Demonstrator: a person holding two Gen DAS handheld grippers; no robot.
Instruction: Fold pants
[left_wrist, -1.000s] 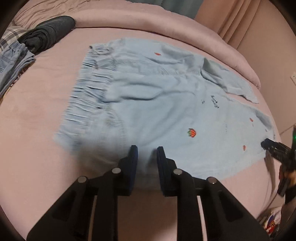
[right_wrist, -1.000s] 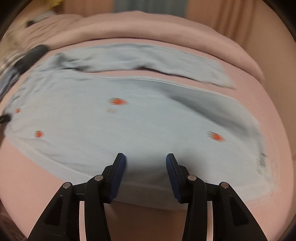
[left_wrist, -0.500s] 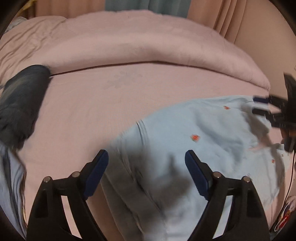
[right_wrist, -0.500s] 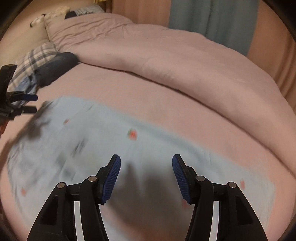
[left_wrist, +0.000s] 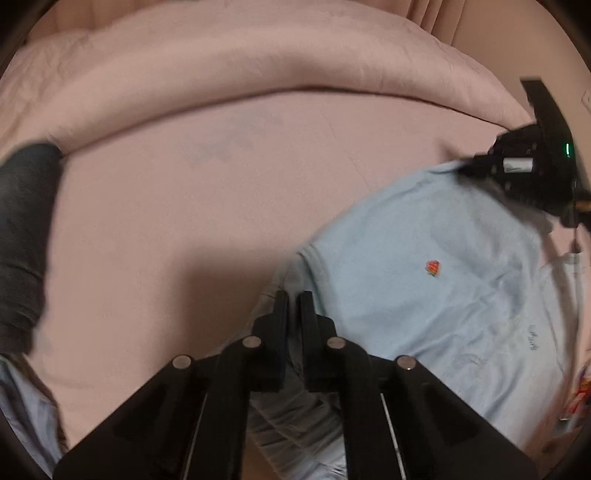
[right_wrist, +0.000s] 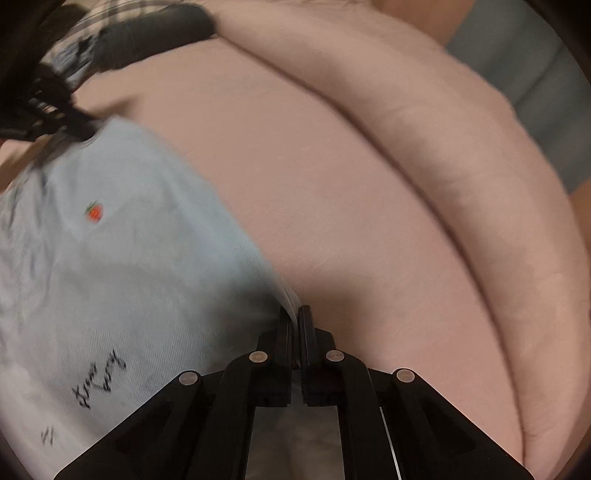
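The light blue pants (left_wrist: 443, 295) with small strawberry prints lie on the pink bed (left_wrist: 184, 221). My left gripper (left_wrist: 293, 299) is shut on the pants' edge near the gathered waistband. My right gripper (right_wrist: 295, 314) is shut on the far corner of the pants (right_wrist: 129, 258). Each gripper shows in the other's view: the right one at the pants' far edge in the left wrist view (left_wrist: 469, 168), the left one at the upper left in the right wrist view (right_wrist: 79, 129). The fabric stretches between them.
A rolled pink duvet (left_wrist: 258, 62) runs along the back of the bed. A dark folded garment (left_wrist: 22, 229) lies at the left, also seen in the right wrist view (right_wrist: 147, 33) beside plaid cloth. More light fabric (left_wrist: 26, 413) sits at lower left.
Both grippers were open over the pants half a second ago. Now both have closed on the fabric's edges, and the views have tilted toward the bed's back.
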